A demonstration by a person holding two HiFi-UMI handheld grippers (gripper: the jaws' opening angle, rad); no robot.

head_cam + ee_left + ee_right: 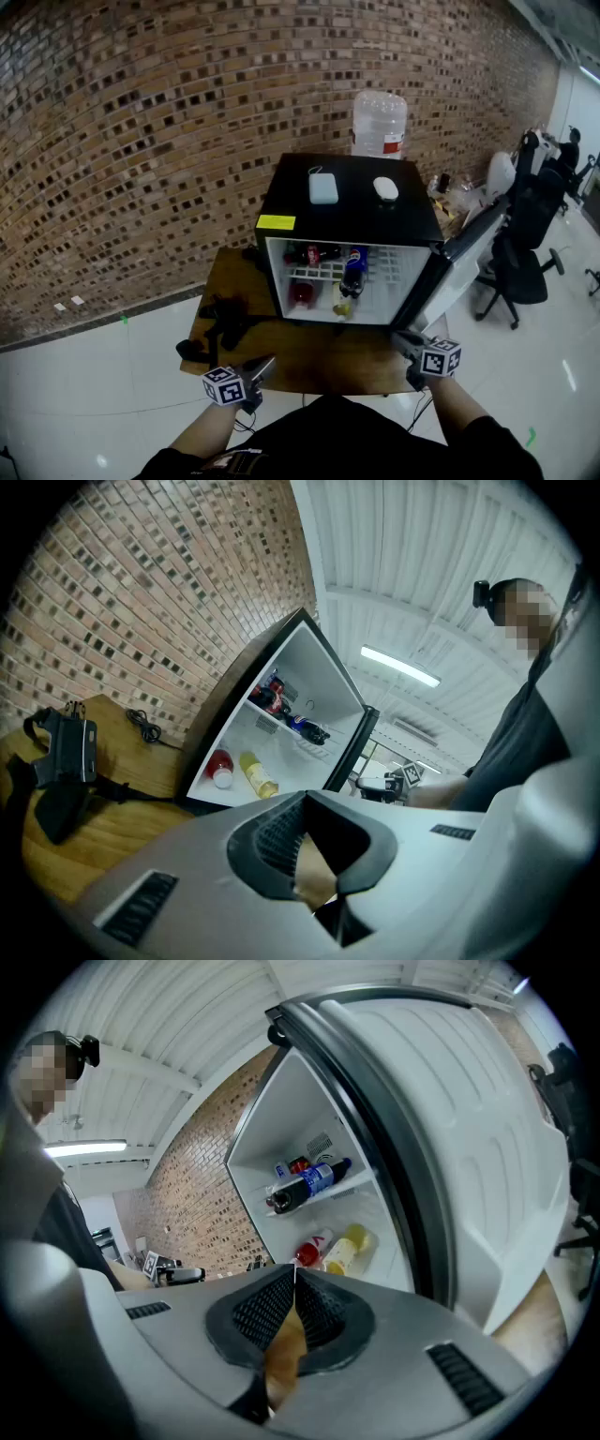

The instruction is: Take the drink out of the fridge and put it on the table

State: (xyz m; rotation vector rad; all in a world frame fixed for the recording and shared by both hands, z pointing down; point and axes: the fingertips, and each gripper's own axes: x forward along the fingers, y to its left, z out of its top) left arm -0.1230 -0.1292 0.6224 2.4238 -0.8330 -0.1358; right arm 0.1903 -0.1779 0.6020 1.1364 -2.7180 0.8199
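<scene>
Left tongs (261, 367): clenched on nothing, tips pressed together, hovering low over the near left edge of the table (309, 361).
Right tongs (405, 343): also closed and empty, held just beside the lower corner of the open door (461, 258).
Black gear (223, 323): lies on the table to your left, between the left tongs and the fridge; keep clear of it.
Fridge (347, 211): stands on the table, its door already swung out to your right, interior fully exposed.
Drinks: all inside. A cola bottle (312, 253) and a blue-labelled bottle (354, 269) sit on the upper wire shelf; a red bottle (300, 293) and a yellow bottle (343, 302) lie on the floor below.
Step in hand: by my reading the opening is done and the reach for a drink has not begun.
Next move: release one pair of tongs, go in through the doorway, and close across a bottle's body. The blue-labelled bottle looks the easiest to reach. You will need bare table in front for the set-down.
</scene>
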